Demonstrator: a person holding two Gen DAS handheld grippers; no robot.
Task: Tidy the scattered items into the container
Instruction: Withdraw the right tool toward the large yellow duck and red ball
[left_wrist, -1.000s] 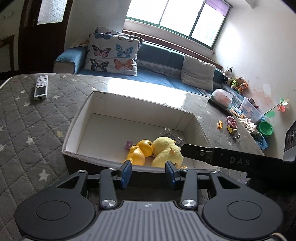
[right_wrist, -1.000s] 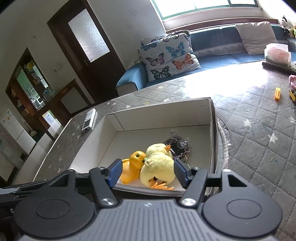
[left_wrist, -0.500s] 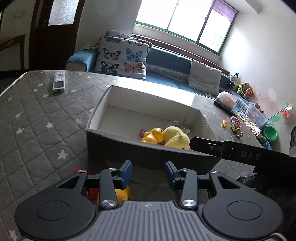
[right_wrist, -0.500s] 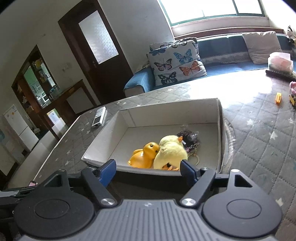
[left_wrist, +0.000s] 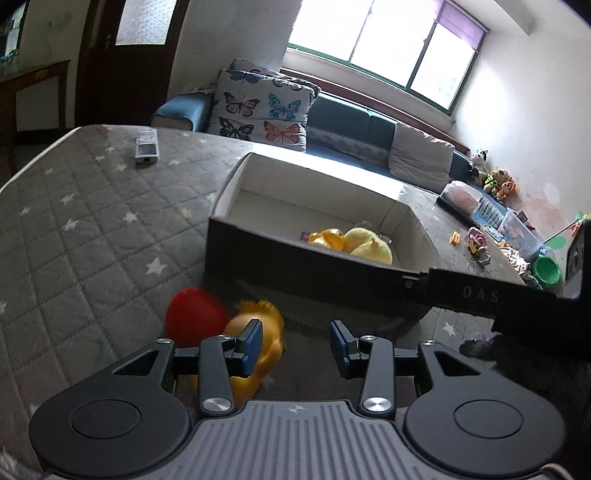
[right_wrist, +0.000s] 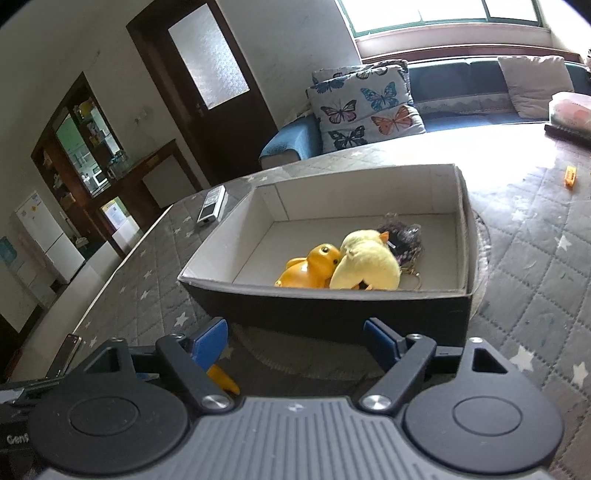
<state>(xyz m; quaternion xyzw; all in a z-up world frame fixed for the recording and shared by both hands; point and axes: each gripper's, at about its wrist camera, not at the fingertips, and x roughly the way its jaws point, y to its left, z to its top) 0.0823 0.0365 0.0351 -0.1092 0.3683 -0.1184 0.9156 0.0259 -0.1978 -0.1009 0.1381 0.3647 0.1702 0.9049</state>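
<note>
Both of my grippers are empty. The left gripper (left_wrist: 295, 341) has its jaws spread wide with nothing between them, and the right gripper (right_wrist: 293, 341) is spread at least as wide, also holding nothing.

The cardboard box (left_wrist: 314, 273) sits on the grey star-quilted mattress (left_wrist: 92, 229) just ahead of both grippers. It already holds an orange rubber duck (right_wrist: 310, 267), a yellow plush chick (right_wrist: 365, 264) leaning against it, and a dark tangled trinket (right_wrist: 402, 238) I cannot identify.

What matters now is outside the box, against its near wall: a second orange duck toy (left_wrist: 258, 334) lies on the mattress with a red rounded toy (left_wrist: 194, 317) touching it on the left. From the left wrist view, the duck sits low and to the left of the jaw gap, partly hidden behind the left finger (left_wrist: 251, 345); its body runs roughly toward the camera. The right wrist view catches only an orange sliver (right_wrist: 221, 378) at its lower left, so I judge the left gripper the nearer one. It would need to shift left and drop to bring the duck between the jaws.
</note>
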